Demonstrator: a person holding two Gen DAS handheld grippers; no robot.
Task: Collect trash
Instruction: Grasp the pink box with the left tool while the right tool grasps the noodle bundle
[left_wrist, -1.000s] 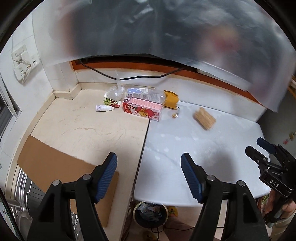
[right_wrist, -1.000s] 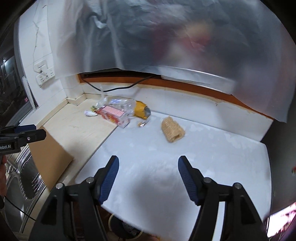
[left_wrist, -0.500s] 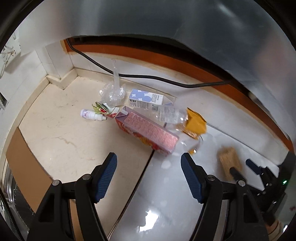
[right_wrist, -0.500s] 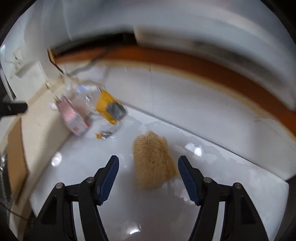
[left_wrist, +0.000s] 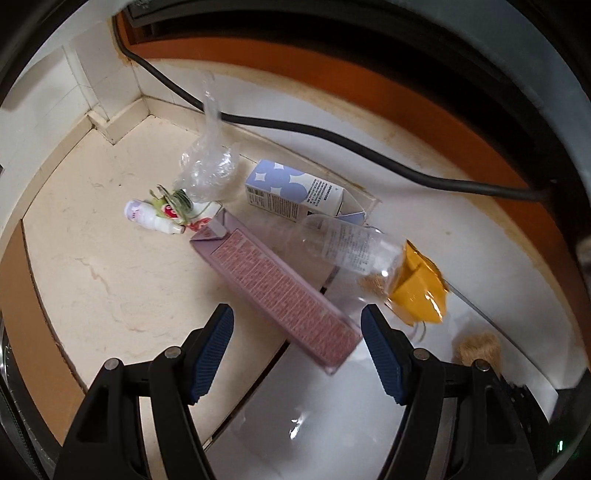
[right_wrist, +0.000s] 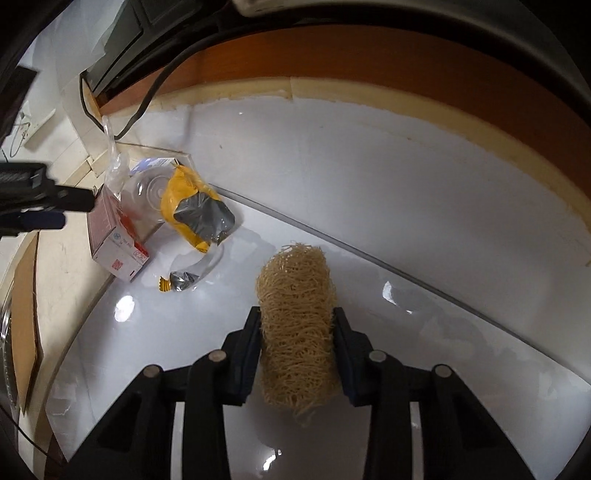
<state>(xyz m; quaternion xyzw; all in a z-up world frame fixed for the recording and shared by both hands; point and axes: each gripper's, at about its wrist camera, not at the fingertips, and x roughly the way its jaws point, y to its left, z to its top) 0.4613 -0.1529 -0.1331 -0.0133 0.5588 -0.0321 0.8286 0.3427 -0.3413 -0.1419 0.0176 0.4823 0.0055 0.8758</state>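
Jaws closing on loofah scrubber (right_wrist: 295, 328); yellow wrapper (right_wrist: 195, 206) nearby.

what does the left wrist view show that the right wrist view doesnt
Only the left wrist view: the small white plastic bottle and the open left claw around the pink carton's end.

Only the right wrist view: the right claw closing on the tan fibrous loofah scrubber, with a torn silver wrapper scrap nearby.

Both: pink rectangular carton, yellow foil pouch, crumpled clear plastic bag.
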